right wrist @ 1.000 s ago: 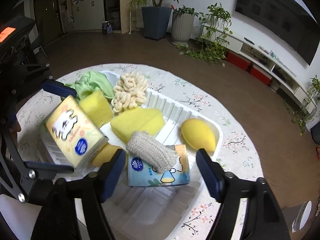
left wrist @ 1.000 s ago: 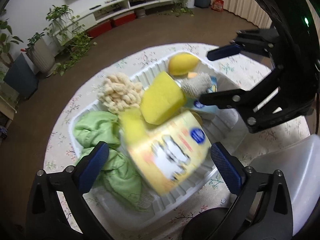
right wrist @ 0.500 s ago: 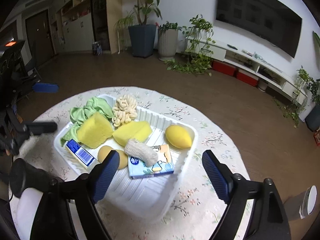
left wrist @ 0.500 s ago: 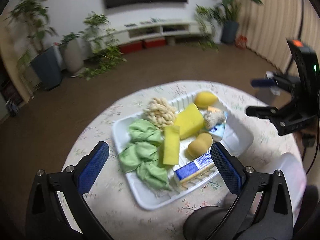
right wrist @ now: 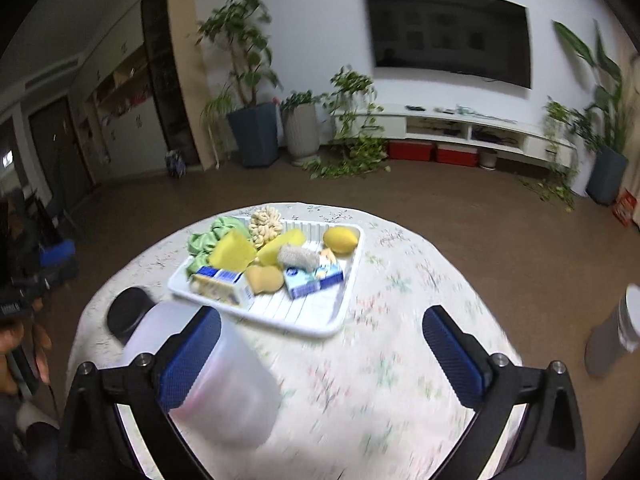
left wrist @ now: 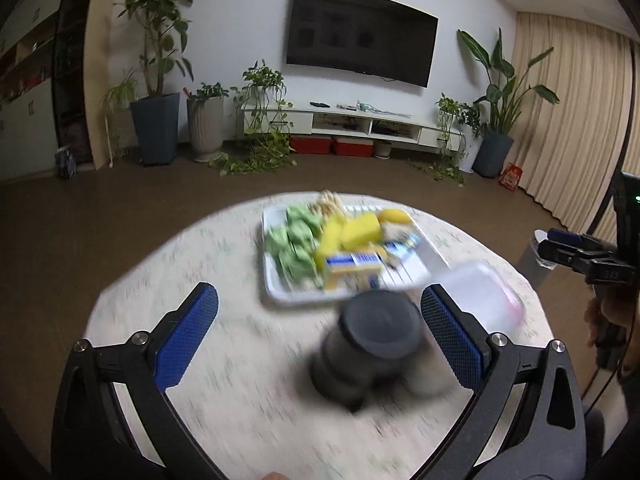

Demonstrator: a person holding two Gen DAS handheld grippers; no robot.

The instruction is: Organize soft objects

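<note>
A white ridged tray [right wrist: 320, 318] on the round table holds soft things: a green cloth [right wrist: 204, 238], a cream knit bundle [right wrist: 265, 220], yellow sponges [right wrist: 234, 254], a yellow lemon-shaped sponge [right wrist: 340, 239], a grey knit roll [right wrist: 298, 256], a tan sponge [right wrist: 264, 279] and two tissue packs [right wrist: 314, 280]. The tray also shows, blurred, in the left wrist view [left wrist: 280, 284]. My left gripper [left wrist: 318, 338] is open and empty, well back from the tray. My right gripper [right wrist: 322, 354] is open and empty, also back from it.
A dark round-lidded jar [left wrist: 376, 354] stands between my left fingers' line of sight and the tray. A translucent plastic box [right wrist: 208, 380] sits near the table's front left. The flowered tablecloth [right wrist: 400, 320] covers the table. A grey bin [right wrist: 612, 332] stands on the floor at right.
The left gripper let go of the yellow tissue pack, which now lies in the tray. Both grippers have pulled up and back from the tray.
</note>
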